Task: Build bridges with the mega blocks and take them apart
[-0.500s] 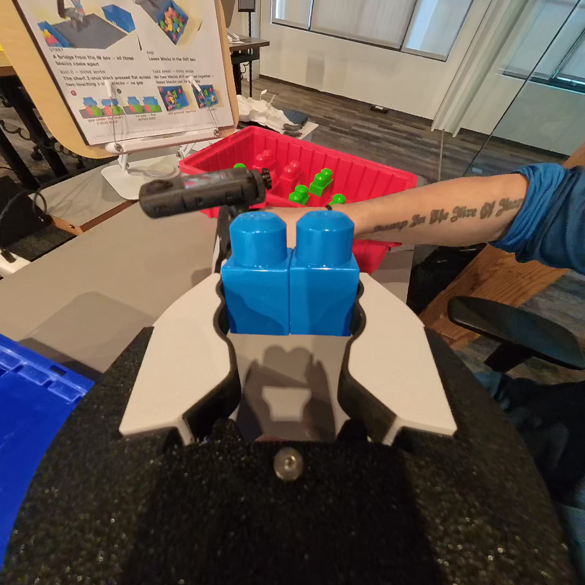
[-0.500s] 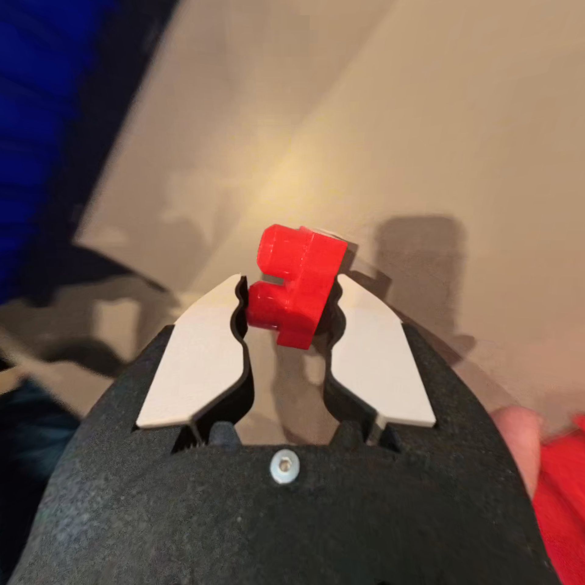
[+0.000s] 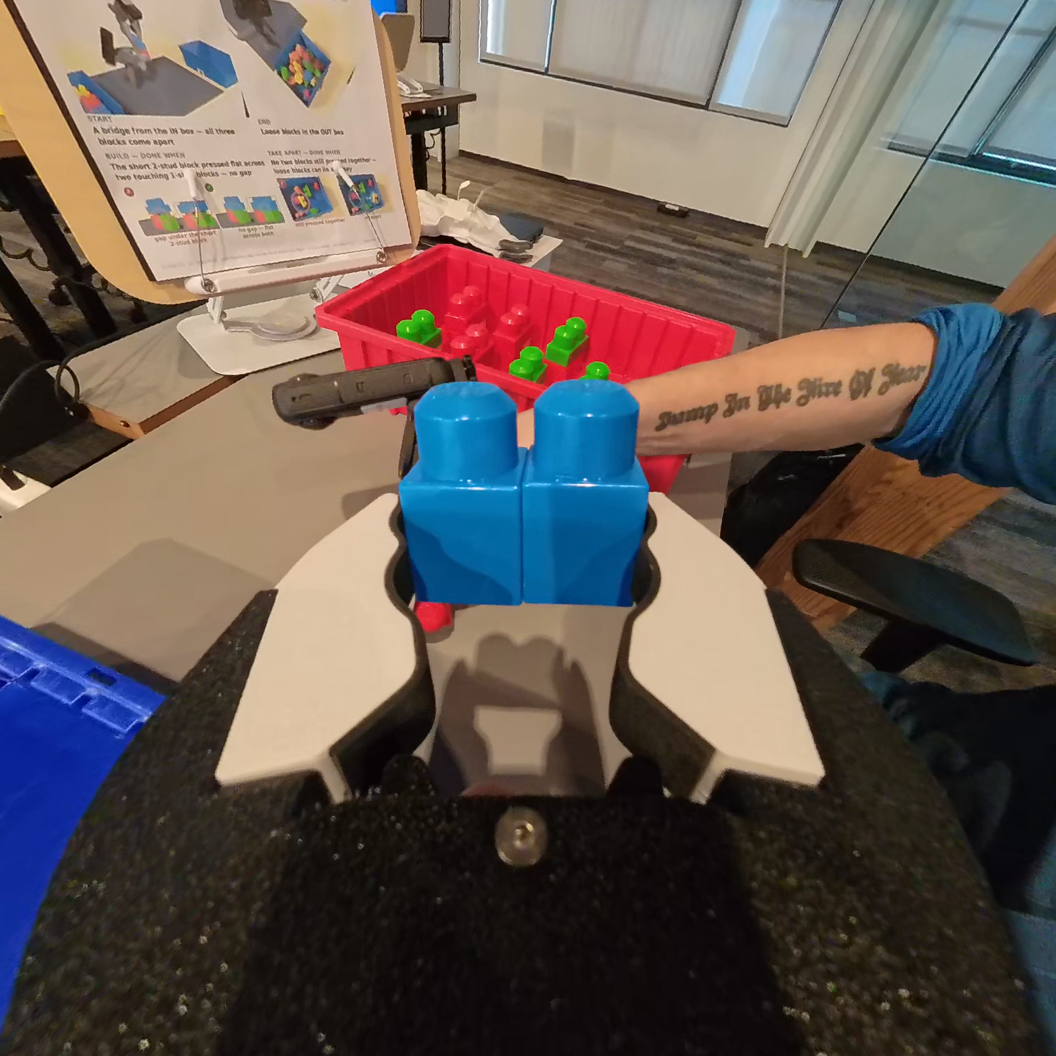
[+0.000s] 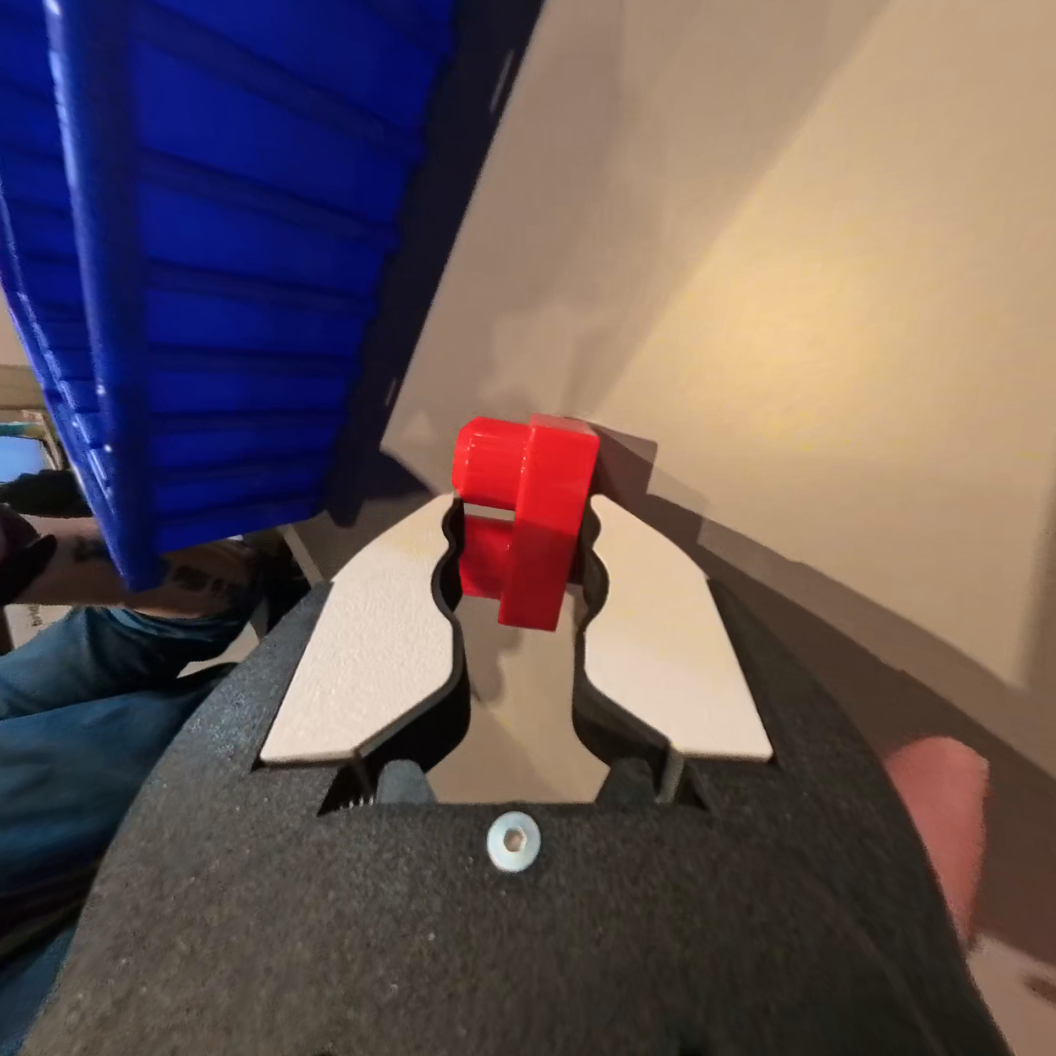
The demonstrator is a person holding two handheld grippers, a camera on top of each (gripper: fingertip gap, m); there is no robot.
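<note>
Two blue one-stud blocks (image 3: 523,514) stand side by side, touching, studs up, clamped between the pale fingers of the left tool (image 3: 523,563), which is closed partway to their combined width and held level above the grey desk (image 3: 171,514). A bit of red (image 3: 432,616) peeks out just under the left blue block; what it belongs to cannot be told. The right tool (image 4: 517,548) is narrowed onto a red two-stud block (image 4: 526,514), gripped on its side with the studs pointing left, close over the desk. Behind the blue blocks the person's bare forearm (image 3: 771,400) reaches across from the right, a blue sleeve (image 3: 994,400) pushed up; a black handle (image 3: 366,388) shows beyond the blocks. Past it sits a red bin (image 3: 657,343) holding loose red blocks (image 3: 486,326) and green blocks (image 3: 563,343). A blue bin (image 4: 228,257) stands at the near left desk edge, its ribbed wall close beside the right tool. An instruction sheet (image 3: 228,126) leans on a stand behind the red bin, and a black chair armrest (image 3: 914,600) lies off the desk's right edge.
</note>
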